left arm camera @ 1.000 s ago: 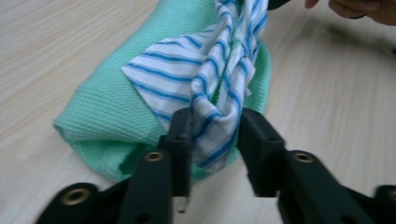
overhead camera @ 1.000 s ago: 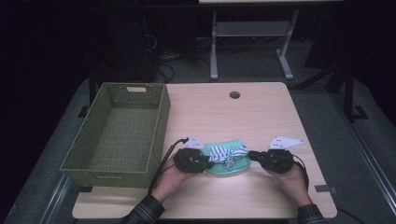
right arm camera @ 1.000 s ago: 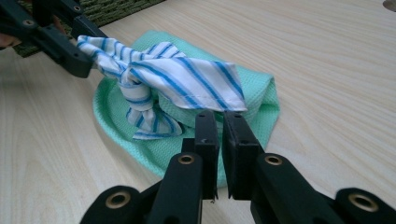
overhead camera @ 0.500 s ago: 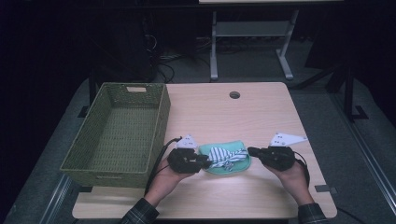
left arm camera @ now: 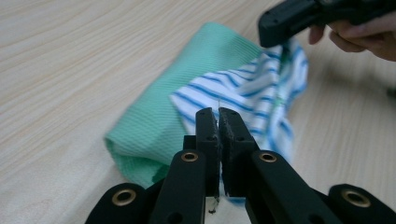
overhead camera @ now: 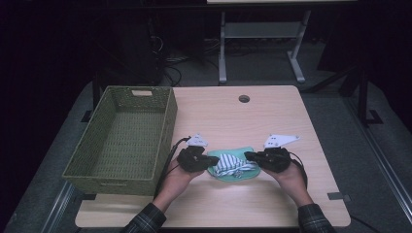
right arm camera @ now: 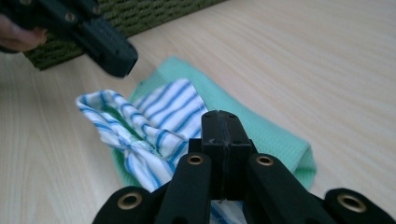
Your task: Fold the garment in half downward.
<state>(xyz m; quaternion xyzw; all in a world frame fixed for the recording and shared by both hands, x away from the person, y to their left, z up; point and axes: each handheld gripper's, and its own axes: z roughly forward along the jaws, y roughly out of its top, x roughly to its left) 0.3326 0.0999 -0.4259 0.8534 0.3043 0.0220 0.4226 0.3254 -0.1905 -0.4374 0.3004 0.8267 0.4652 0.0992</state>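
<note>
I see both grippers low at the table's (overhead camera: 272, 121) near edge, facing each other across a blue-striped white cloth (overhead camera: 232, 163) bunched on a green cloth (overhead camera: 248, 174). Left gripper (overhead camera: 212, 159) has its jaws pressed together at the striped cloth's edge; right gripper (overhead camera: 249, 156) is likewise closed on it. Woven green basket (overhead camera: 160, 131) sits to the left, apart.

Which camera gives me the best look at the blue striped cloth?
The right gripper view: the striped cloth lies bunched on the green cloth, stripes clear. The left gripper view has its jaws before it; the high view shows it small between both grippers.
</note>
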